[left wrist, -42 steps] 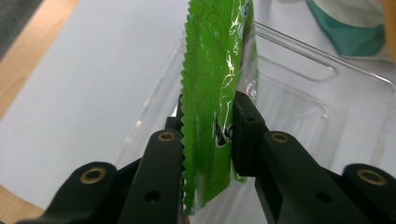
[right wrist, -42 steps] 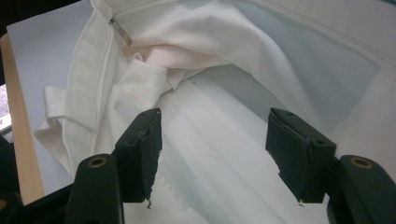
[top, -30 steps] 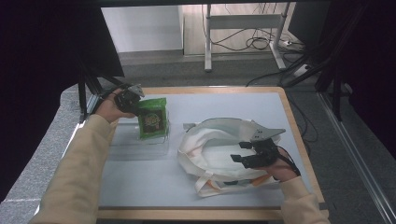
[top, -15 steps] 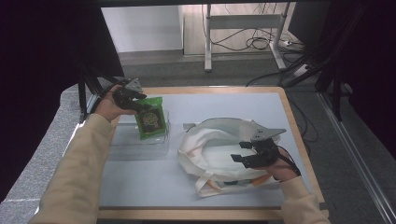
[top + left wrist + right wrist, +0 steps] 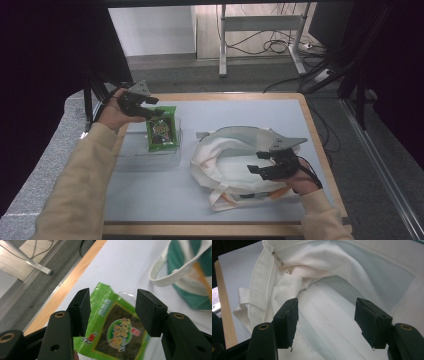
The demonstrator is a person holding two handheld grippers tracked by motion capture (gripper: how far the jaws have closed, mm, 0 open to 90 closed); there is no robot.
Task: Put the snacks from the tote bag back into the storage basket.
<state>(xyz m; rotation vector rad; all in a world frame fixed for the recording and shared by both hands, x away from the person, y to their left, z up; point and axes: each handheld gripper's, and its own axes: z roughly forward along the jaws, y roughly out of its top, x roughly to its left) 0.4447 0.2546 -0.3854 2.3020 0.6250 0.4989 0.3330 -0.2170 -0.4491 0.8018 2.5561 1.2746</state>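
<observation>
Letting go of the green snack packet [image 5: 162, 131] in the clear tray [image 5: 150, 159] on the bench [image 5: 240, 112], not yet bagged.
The left claw [image 5: 156, 113] has just been opening, nothing pinched; its own view shows the packet's label. The right claw [image 5: 257, 169], released, hovers over the white tote bag [image 5: 225, 160], whose inside the right gripper view shows.

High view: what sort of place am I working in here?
Probably a lab or recording workshop, not a home. A wood-edged work table stands between dark curtains, and loose cables lie on the floor beside a metal stand behind it.
</observation>
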